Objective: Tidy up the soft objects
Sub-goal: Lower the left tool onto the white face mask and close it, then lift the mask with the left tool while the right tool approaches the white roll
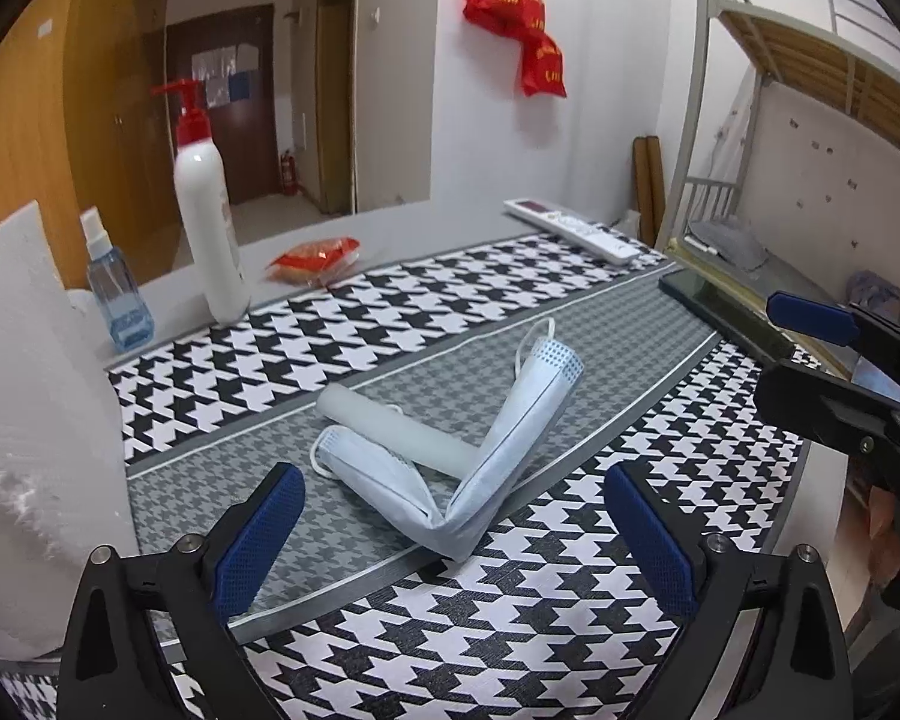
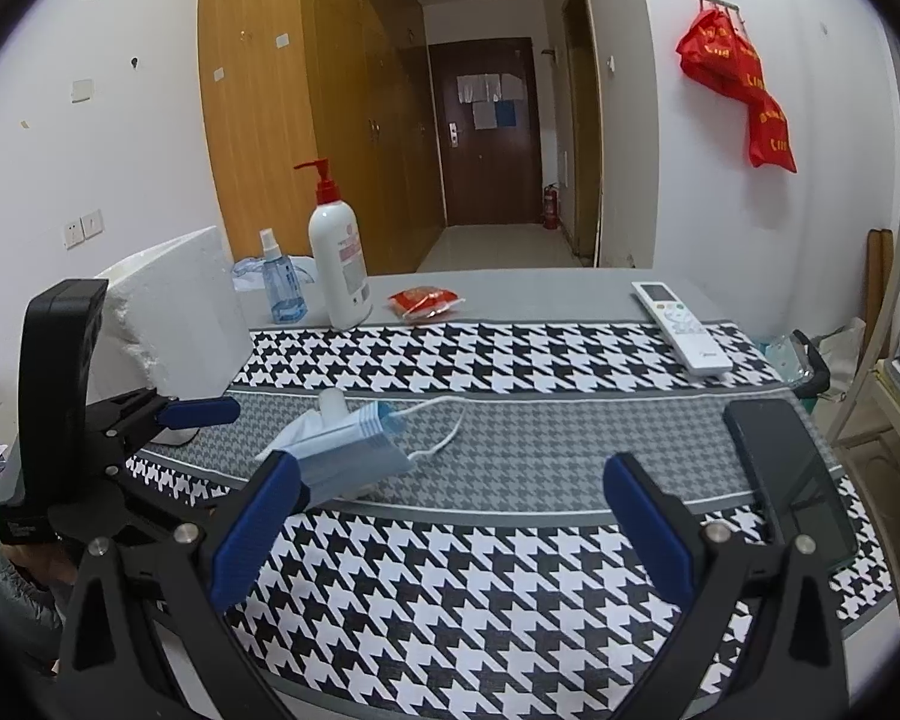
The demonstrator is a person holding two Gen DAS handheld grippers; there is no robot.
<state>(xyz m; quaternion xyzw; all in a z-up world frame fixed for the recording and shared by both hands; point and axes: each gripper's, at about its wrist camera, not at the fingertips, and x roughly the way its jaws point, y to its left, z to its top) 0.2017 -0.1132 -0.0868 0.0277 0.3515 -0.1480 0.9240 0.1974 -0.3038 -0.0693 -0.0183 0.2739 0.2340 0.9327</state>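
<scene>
A light blue face mask lies folded in a V on the grey band of the houndstooth cloth, partly over a pale translucent tube. My left gripper is open, its blue pads either side of the mask's fold, just short of it. In the right wrist view the mask lies at the left with its ear loop trailing right, and the tube's end shows behind it. My right gripper is open and empty, its left pad beside the mask. It also shows in the left wrist view.
A white pump bottle, a blue spray bottle and a white foam block stand at the left. A red packet, a white remote and a black phone lie on the table. A bunk bed frame stands at the right.
</scene>
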